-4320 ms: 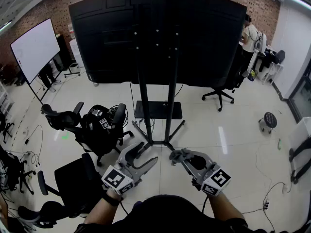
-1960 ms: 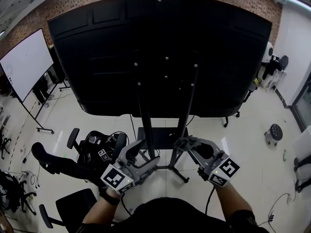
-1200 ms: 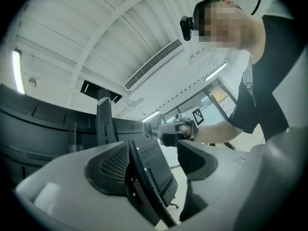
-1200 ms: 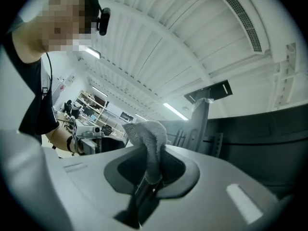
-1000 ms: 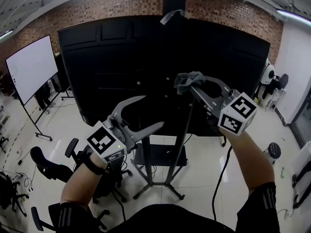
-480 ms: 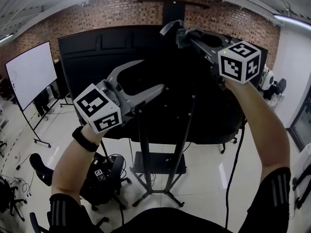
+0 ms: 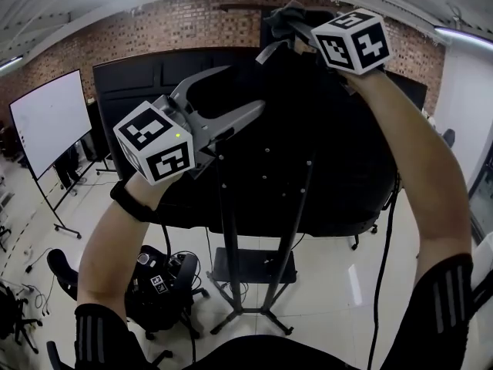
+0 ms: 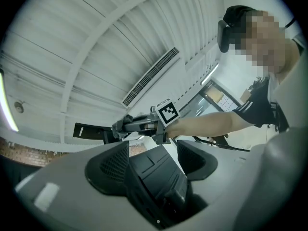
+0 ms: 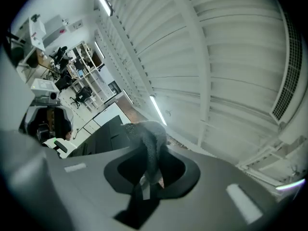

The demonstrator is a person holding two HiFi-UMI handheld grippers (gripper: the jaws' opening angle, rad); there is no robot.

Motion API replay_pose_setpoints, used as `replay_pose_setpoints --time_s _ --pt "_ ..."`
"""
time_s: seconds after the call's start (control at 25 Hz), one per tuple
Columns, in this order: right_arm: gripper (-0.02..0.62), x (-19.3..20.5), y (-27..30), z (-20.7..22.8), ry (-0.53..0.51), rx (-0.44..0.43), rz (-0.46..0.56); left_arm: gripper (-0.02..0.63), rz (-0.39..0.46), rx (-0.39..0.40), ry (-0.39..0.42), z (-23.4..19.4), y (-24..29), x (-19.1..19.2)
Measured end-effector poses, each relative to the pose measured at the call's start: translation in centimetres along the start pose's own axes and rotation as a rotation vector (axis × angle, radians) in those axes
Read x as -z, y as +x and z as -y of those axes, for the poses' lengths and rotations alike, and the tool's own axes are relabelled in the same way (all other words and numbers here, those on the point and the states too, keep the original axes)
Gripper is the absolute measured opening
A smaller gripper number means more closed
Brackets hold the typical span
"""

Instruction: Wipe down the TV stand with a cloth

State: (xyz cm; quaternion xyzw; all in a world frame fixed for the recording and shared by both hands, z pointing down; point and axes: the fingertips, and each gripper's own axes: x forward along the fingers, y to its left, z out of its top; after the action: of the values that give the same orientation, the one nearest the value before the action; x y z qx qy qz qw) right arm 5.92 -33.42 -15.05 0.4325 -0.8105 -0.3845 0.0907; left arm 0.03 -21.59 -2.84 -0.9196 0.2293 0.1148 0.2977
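Note:
The TV stand (image 7: pixel 228 230) is a tall black frame on two poles, with the back of a big black screen (image 7: pixel 339 160) on it. My right gripper (image 7: pixel 283 23) is raised to the screen's top edge and is shut on a grey cloth (image 7: pixel 288 11). In the right gripper view the cloth (image 9: pixel 148 138) hangs bunched out of the jaws (image 9: pixel 150 177). My left gripper (image 7: pixel 245 89) is held up in front of the screen, open with nothing between its fingers. In the left gripper view (image 8: pixel 151 160) a black panel fills the gap, and the right gripper (image 8: pixel 139 124) shows beyond.
A whiteboard (image 7: pixel 42 110) on wheels stands at the left by the brick wall (image 7: pixel 177 25). Black office chairs (image 7: pixel 158 287) sit on the pale floor to the stand's left. The stand's black base plate (image 7: pixel 246 267) and splayed feet lie below. A cable runs down my right arm.
Both grippers have risen from waist height to above head level, and the view has tilted up. The right gripper has carried the cloth to the screen's top edge.

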Motion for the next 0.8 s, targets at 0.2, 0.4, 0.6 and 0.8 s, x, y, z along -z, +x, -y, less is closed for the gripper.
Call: replay_pose_setpoints --time_s 0.2,0.4,0.6,0.8 --pt "0.058 -0.4 2.4 0.7 -0.066 0.051 -0.042 0.337 0.005 -0.005 0.002 -0.7 0.4 0.3" --pt "0.058 1.0 3.6 0.3 -0.115 0.067 -0.066 0.337 0.01 -0.018 -0.026 -1.2 0.3 1.0" --pt "0.058 2.9 3.6 -2.2 -0.198 0.04 -0.101 0.337 -0.002 -0.023 -0.038 -0.5 -0.4 2.2" --pt "0.058 5.3 3.2 -5.1 -0.32 0.032 -0.136 0.337 -0.002 -0.011 -0.049 0.9 -0.6 3.5"
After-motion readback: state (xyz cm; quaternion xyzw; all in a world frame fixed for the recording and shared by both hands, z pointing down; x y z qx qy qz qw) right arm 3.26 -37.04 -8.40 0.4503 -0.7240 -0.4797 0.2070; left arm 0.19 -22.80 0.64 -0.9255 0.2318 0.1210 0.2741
